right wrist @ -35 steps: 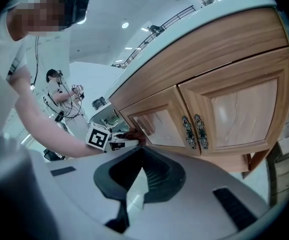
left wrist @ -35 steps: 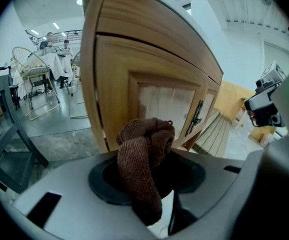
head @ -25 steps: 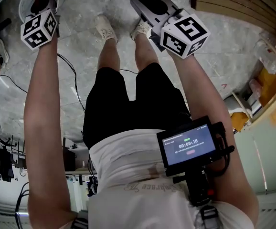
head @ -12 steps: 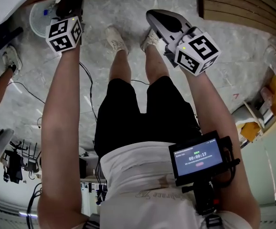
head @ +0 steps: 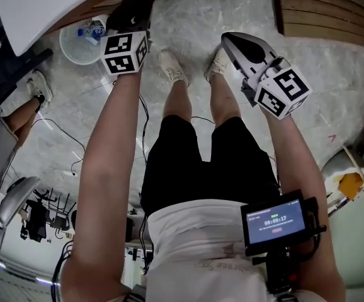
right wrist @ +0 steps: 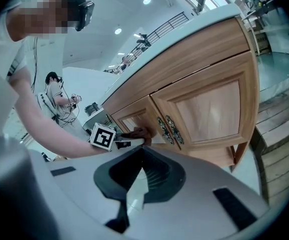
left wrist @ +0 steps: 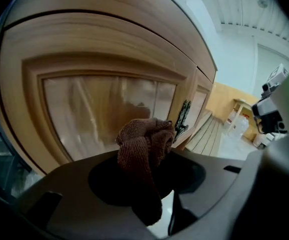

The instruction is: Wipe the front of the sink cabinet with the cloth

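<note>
A pale marble floor (head: 188, 17) is seen beneath a wooden cabinet (right wrist: 209, 109) topped by a white desk (right wrist: 184, 34), which fills the upper half of the right claw's view. The cloth (left wrist: 144, 144), brown and bunched, is clamped in the left claw (head: 130, 11) and juts out past its tips at the centre of that claw's view. It is held right up at the inset panel of the left door (left wrist: 109, 99); whether it is actually pressed against the wood cannot be told. The right claw (right wrist: 134, 179) is held well back at the right of the head view, jaws together and nothing between them. No wiped streak can be made out on the wood, so the task is judged to be at or near its start, with the right door, the frame and the handles (right wrist: 167, 129) left to be done.
</note>
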`<state>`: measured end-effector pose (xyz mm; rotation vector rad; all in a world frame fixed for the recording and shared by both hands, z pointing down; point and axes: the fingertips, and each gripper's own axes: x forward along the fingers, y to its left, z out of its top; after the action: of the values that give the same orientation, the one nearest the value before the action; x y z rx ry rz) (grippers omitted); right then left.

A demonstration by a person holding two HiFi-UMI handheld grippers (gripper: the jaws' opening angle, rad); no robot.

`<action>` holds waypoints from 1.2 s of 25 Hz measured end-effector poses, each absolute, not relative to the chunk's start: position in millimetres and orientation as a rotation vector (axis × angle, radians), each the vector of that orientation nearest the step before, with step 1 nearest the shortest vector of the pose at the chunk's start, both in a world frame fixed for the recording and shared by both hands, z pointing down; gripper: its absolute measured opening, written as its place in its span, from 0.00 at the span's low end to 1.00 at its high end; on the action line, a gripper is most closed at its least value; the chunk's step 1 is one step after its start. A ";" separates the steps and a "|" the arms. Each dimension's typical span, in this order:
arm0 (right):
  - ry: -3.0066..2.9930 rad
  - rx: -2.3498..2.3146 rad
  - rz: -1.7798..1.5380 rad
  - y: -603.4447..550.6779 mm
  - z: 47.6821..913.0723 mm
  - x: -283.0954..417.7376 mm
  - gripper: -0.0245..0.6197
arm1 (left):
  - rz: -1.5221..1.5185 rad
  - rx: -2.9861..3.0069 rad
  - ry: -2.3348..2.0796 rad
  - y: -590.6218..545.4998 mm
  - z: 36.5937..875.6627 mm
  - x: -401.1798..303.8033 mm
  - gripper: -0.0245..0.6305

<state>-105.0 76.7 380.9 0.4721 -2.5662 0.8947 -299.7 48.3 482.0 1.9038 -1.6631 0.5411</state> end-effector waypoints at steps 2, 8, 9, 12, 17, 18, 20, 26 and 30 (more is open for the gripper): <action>-2.571 0.492 0.906 68.1 381.7 -84.5 0.06 | 0.548 1.935 -1.634 35.1 482.0 -270.8 0.30; -2.567 0.517 0.918 69.7 380.1 -74.1 0.06 | 0.536 2.023 -1.510 27.5 483.6 -231.8 0.30; -2.566 0.519 0.919 69.8 382.3 -72.5 0.06 | 0.524 2.031 -1.486 26.5 485.6 -225.8 0.30; -2.558 0.528 0.926 70.3 388.1 -67.4 0.06 | 0.502 2.047 -1.441 22.6 491.0 -209.9 0.30; -2.532 0.533 0.922 68.5 390.6 -62.2 0.06 | 0.498 2.050 -1.398 18.2 502.0 -186.3 0.30; -2.529 0.533 0.920 68.4 391.4 -62.0 0.06 | 0.508 2.039 -1.405 18.1 506.8 -185.9 0.30; -2.527 0.530 0.918 69.6 392.6 -64.1 0.06 | 0.524 1.994 -1.446 18.5 516.6 -196.2 0.30; -2.519 0.516 0.911 70.9 393.7 -63.4 0.06 | 0.548 1.906 -1.551 22.4 526.4 -229.1 0.30; -2.520 0.523 0.917 69.2 392.5 -63.0 0.06 | 0.520 1.845 -1.623 26.8 522.2 -255.9 0.30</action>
<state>-63.0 69.2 392.5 0.5226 -2.5200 0.9165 -255.9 26.8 522.2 1.8451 -1.6228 0.5200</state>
